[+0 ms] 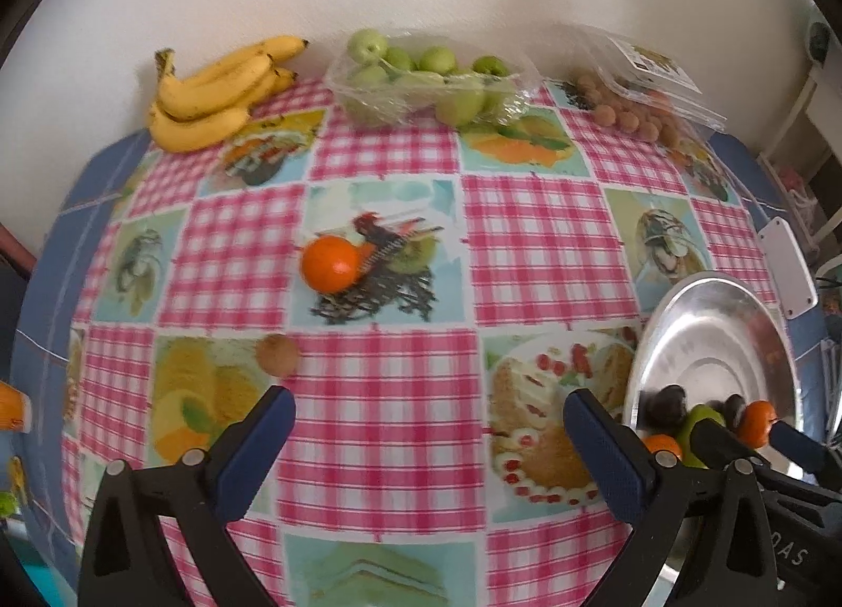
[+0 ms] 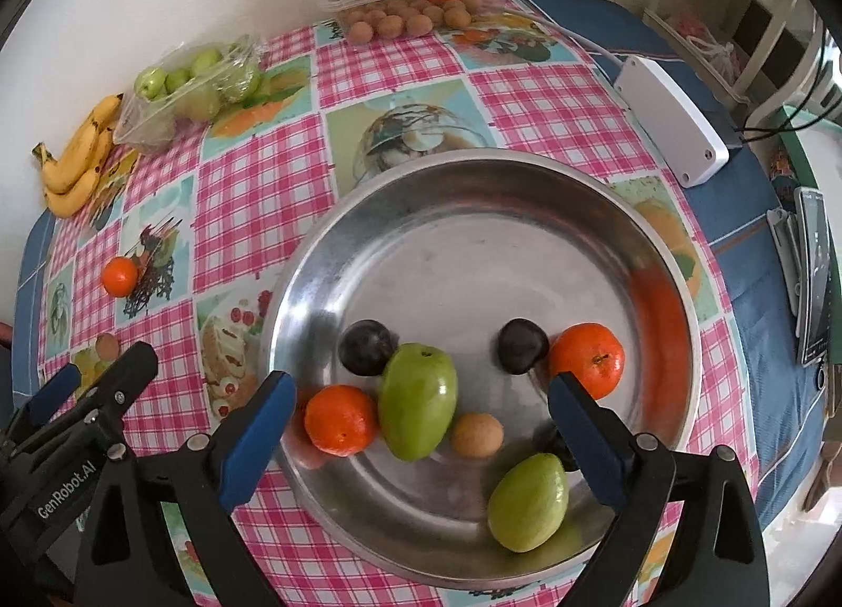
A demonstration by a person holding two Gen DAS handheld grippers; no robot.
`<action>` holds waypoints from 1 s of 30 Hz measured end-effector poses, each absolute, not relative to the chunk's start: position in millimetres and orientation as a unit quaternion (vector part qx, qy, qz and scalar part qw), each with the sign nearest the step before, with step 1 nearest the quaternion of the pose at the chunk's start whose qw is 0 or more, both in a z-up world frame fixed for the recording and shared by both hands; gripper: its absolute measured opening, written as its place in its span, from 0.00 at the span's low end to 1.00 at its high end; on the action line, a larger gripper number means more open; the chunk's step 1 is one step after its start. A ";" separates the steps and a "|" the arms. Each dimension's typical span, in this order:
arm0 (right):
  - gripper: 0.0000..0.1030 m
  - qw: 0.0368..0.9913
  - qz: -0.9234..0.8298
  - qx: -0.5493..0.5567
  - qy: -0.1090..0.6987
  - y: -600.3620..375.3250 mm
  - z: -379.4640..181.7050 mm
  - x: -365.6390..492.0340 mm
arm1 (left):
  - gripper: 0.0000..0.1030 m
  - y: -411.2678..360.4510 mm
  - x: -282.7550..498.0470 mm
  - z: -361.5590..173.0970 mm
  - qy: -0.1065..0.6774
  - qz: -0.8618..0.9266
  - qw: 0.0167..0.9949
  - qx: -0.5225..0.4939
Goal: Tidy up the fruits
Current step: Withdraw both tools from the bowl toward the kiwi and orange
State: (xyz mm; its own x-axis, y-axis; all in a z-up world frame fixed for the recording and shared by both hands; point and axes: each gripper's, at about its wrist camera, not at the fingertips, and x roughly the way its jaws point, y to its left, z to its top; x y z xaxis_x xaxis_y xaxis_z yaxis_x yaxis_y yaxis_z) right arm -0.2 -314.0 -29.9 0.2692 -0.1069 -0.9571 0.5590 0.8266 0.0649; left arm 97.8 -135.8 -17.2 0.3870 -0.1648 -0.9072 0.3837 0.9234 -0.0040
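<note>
Fruits lie gathered in our steel bowl (image 2: 526, 218): two mandarins, two dark plums (image 2: 366, 346), two green mangoes (image 2: 418, 399) and one small brown fruit. Our right gripper (image 2: 421, 394) gapes wide above them, holding nothing. Our left gripper (image 1: 429, 410) gapes empty too (a loose mandarin (image 1: 330, 262) waits beyond it on the checked cloth).

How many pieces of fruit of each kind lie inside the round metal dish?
Round orange mandarins: 2
Oval green fruits: 2
Dark purple round plums: 2
Small tan round fruit: 1
Total in the round metal dish: 7
</note>
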 end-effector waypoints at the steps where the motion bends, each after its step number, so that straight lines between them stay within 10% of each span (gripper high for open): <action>1: 0.94 0.772 -0.215 0.198 0.565 -311.9 -29.1 1.2 | 1.00 -132.9 98.3 -15.6 0.526 -0.164 0.828 0.106; 30: 0.94 0.793 -0.096 0.166 0.579 -199.1 -33.4 60.3 | 1.00 8.8 147.4 -10.6 0.534 -0.050 0.844 0.009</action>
